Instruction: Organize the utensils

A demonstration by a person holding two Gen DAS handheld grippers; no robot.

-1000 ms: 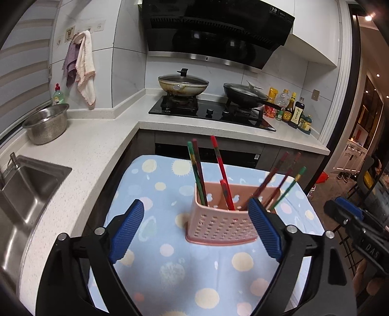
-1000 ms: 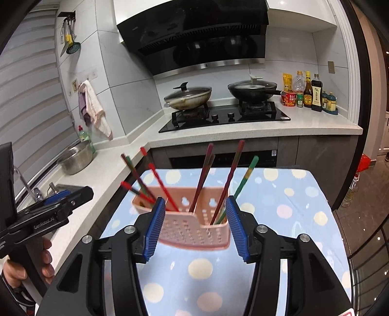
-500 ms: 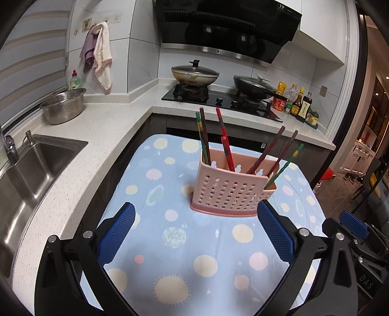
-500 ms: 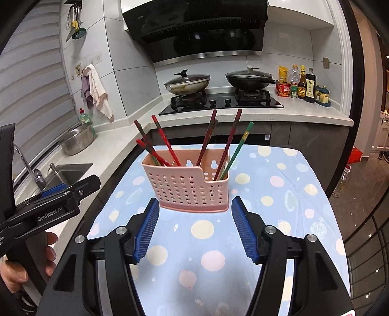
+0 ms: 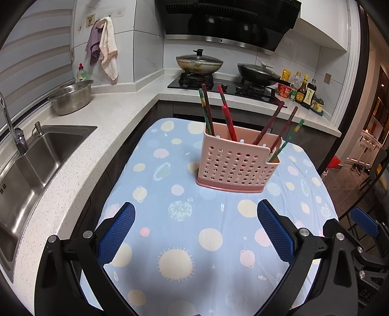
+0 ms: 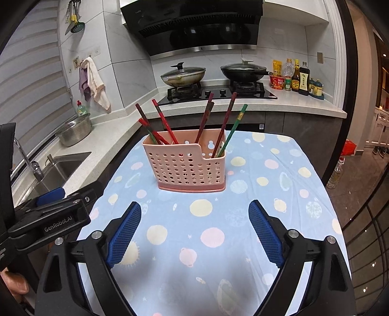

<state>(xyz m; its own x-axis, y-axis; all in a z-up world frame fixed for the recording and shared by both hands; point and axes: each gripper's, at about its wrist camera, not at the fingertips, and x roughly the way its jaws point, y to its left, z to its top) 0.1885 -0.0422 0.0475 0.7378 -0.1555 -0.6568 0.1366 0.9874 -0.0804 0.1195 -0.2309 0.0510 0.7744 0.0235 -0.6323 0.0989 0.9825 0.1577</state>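
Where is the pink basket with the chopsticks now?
The pink basket stands on the dotted blue cloth, ahead of both grippers, in front of the stove.

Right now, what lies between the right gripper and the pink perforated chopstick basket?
Only bare planet-print blue tablecloth between right gripper and basket, per right wrist view.

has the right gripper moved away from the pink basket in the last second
Yes. The right gripper has backed off toward the near end of the tablecloth, its jaws opening with nothing between them; the pink basket stands clear ahead.

"GenRobot.AI" stands on the left gripper (image 6: 52, 214); "vatti" on the range hood (image 6: 194, 21).
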